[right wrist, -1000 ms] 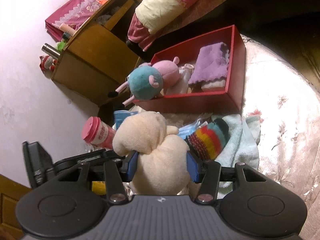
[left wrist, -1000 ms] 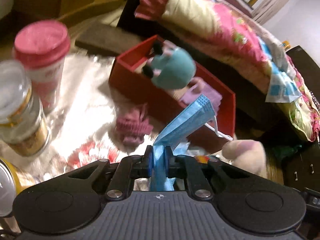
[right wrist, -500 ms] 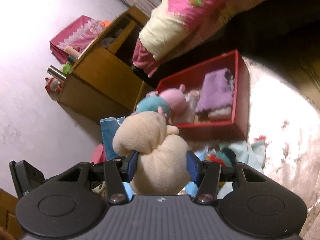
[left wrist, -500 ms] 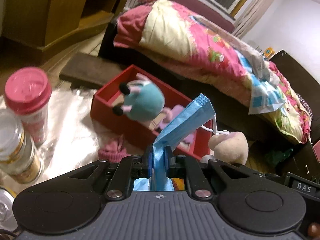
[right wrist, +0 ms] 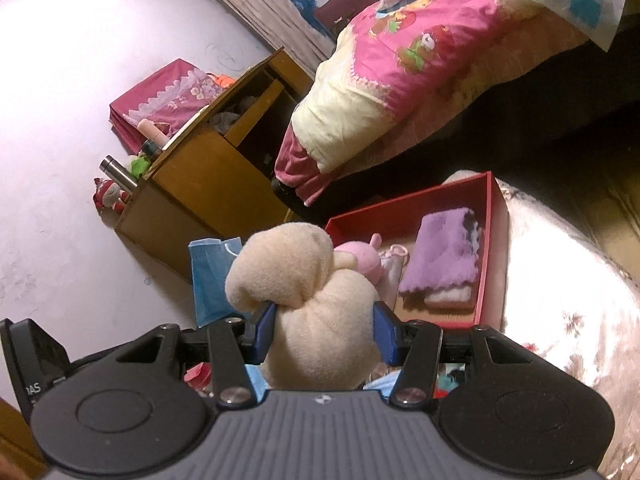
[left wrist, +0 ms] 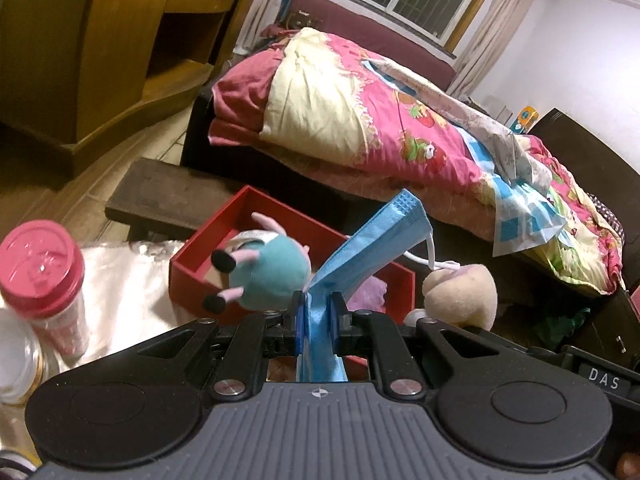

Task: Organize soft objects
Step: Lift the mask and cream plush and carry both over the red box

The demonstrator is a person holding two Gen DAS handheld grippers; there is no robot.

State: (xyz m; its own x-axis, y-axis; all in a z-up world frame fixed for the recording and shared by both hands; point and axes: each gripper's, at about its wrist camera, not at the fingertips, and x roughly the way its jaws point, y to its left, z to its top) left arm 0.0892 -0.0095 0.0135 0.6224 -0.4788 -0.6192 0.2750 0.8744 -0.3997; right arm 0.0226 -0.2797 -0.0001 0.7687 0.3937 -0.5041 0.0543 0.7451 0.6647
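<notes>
Both grippers risen above red box [left wrist: 192, 276] | left gripper [left wrist: 318, 312] pinches blue mask [left wrist: 384, 236] | right gripper [right wrist: 326, 330] clamps cream plush [right wrist: 320, 300]

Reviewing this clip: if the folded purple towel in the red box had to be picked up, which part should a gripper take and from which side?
Probably from above, by the purple towel's long sides, midway along. In the right wrist view it lies flat and folded in the red box, near the right wall, with the pink plush to its left. The box walls block a low sideways approach, and a top pinch would likely keep the folds together.
</notes>
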